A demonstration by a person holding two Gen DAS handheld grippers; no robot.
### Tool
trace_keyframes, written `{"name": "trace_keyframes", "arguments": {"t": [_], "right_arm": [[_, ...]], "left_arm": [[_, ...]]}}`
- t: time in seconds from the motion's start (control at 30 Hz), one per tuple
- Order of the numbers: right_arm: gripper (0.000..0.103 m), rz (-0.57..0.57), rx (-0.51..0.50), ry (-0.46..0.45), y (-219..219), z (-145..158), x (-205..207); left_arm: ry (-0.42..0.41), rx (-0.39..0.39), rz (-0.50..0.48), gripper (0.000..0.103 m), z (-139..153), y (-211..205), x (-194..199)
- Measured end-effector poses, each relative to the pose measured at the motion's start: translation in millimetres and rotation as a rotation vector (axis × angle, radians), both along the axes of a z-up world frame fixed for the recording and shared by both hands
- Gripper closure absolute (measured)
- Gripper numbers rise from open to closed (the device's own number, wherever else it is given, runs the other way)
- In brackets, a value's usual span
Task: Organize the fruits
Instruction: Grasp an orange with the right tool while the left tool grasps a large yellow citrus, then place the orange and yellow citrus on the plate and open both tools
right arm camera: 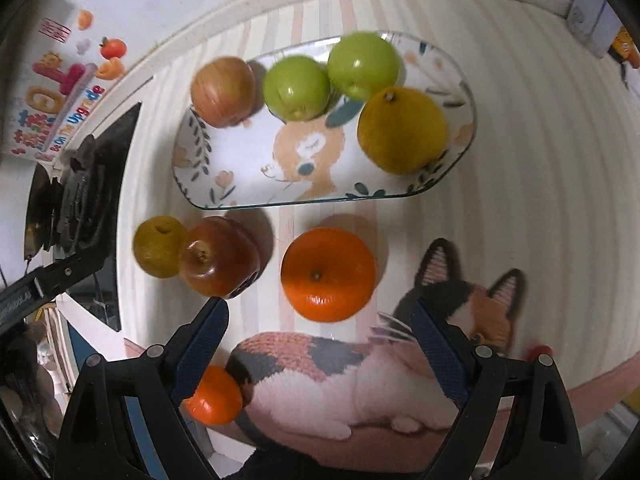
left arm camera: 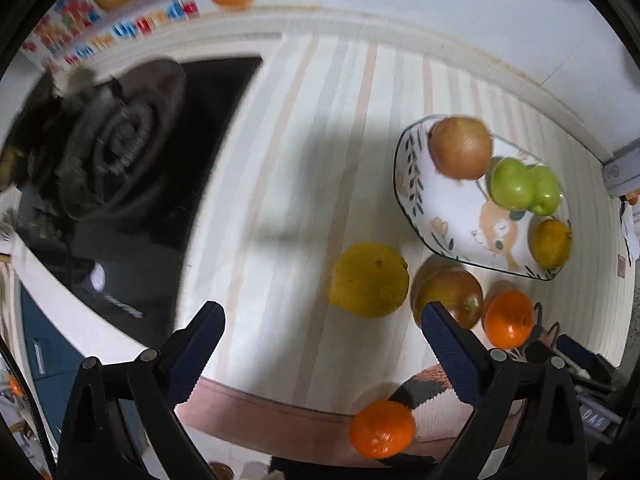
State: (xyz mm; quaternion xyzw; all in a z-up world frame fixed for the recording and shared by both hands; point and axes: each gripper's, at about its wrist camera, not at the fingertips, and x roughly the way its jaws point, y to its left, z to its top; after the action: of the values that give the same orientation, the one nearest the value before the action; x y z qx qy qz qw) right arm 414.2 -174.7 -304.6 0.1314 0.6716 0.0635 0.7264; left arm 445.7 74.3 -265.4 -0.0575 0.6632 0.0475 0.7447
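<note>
A patterned tray [right arm camera: 240, 176] [left arm camera: 460, 216] holds a reddish apple [right arm camera: 223, 91] [left arm camera: 461, 147], two green apples [right arm camera: 297, 87] [right arm camera: 363, 65] [left arm camera: 513, 183] and a yellow fruit [right arm camera: 401, 129] [left arm camera: 550, 248]. On the mat in front of it lie a yellow fruit [right arm camera: 159, 246] [left arm camera: 369, 279], a red apple [right arm camera: 219, 256] [left arm camera: 448, 292] and an orange [right arm camera: 328, 274] [left arm camera: 509, 319]. A second orange [right arm camera: 215, 396] [left arm camera: 382, 428] sits at the mat's near edge. My right gripper [right arm camera: 320, 316] is open just short of the orange. My left gripper [left arm camera: 320, 316] is open near the yellow fruit.
A black gas stove [left arm camera: 120, 152] [right arm camera: 80, 192] lies to the left of the striped mat [left arm camera: 304, 160]. A wall with colourful stickers [left arm camera: 120, 12] is behind. The mat has a cat picture [right arm camera: 360, 372] at its near edge. The left gripper's body [right arm camera: 48, 280] shows at left in the right wrist view.
</note>
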Motion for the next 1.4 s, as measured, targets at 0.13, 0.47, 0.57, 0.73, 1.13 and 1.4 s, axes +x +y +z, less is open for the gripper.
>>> {"name": "trace_keyframes", "arguments": {"t": [0.13, 0.47, 0.57, 0.73, 1.13, 1.4], "right_arm": [[0.017, 0.017, -0.010, 0.027, 6, -18, 9], [0.027, 0.045, -0.016, 0.067, 18, -43, 28], [0.036, 0.048, -0.037, 0.058, 18, -47, 29], [0.037, 0.075, -0.033, 0.078, 10, -44, 15], [0.037, 0.090, -0.047, 0.098, 10, -46, -16], [0.037, 0.048, 0.008, 0.008, 13, -11, -9]], "left_arm": [[0.076, -0.051, 0.000, 0.002, -32, -3, 15], [0.139, -0.134, -0.052, 0.030, -74, -15, 32], [0.147, -0.180, -0.035, 0.039, -78, -13, 27], [0.154, -0.161, -0.046, 0.039, -76, -16, 3], [0.156, -0.180, -0.044, 0.041, -71, -26, -60], [0.104, -0.204, -0.054, 0.041, -40, -29, -50]]}}
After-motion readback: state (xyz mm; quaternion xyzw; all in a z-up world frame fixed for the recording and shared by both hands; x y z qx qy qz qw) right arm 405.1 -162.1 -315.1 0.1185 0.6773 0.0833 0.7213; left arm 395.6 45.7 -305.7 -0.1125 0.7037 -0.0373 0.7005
